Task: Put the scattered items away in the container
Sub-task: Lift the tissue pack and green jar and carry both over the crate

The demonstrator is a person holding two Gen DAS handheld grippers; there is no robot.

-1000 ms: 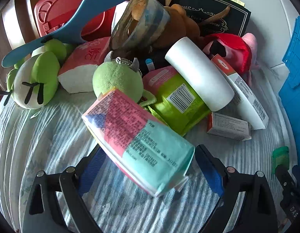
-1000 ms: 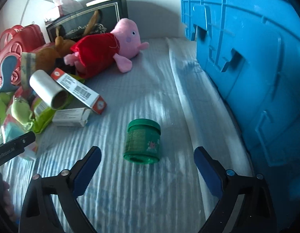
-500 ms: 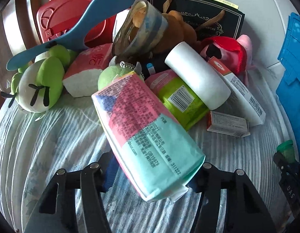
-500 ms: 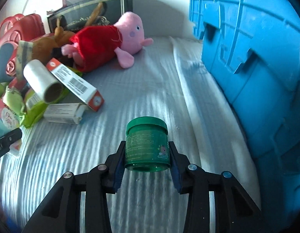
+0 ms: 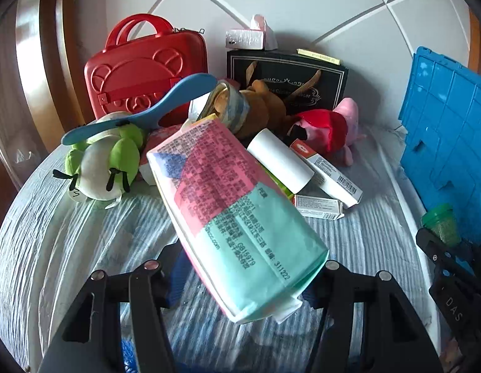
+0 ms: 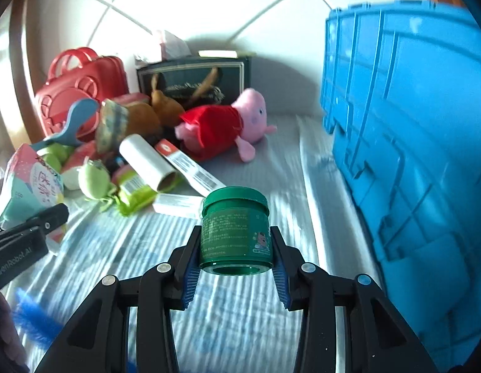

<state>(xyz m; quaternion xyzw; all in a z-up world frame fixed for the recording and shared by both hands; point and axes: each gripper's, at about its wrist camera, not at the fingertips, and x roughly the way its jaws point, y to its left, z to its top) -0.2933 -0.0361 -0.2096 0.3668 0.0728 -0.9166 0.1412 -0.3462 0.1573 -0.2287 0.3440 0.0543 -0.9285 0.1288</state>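
My left gripper (image 5: 243,283) is shut on a pink and teal tissue pack (image 5: 231,214), which it holds lifted above the striped bed cover. In the right wrist view my right gripper (image 6: 235,267) is shut on a small green jar (image 6: 235,227), upright between the blue pads and off the cover. The blue plastic crate (image 6: 411,143) rises at the right, close beside the jar. The same crate (image 5: 448,136) and jar (image 5: 441,223) show at the right edge of the left wrist view. The left gripper with the tissue pack (image 6: 25,192) shows at the left edge of the right wrist view.
A pile lies at the back: a red toy case (image 5: 147,71), a blue brush (image 5: 147,108), a green frog plush (image 5: 103,161), a white roll (image 5: 280,158), a long white box (image 5: 330,174), a small box (image 5: 318,208), a pink pig plush (image 6: 228,124) and a black gift bag (image 5: 290,80).
Both grippers have shut on their things, the left on the tissue pack and the right on the green jar, and both have lifted them off the bed cover.
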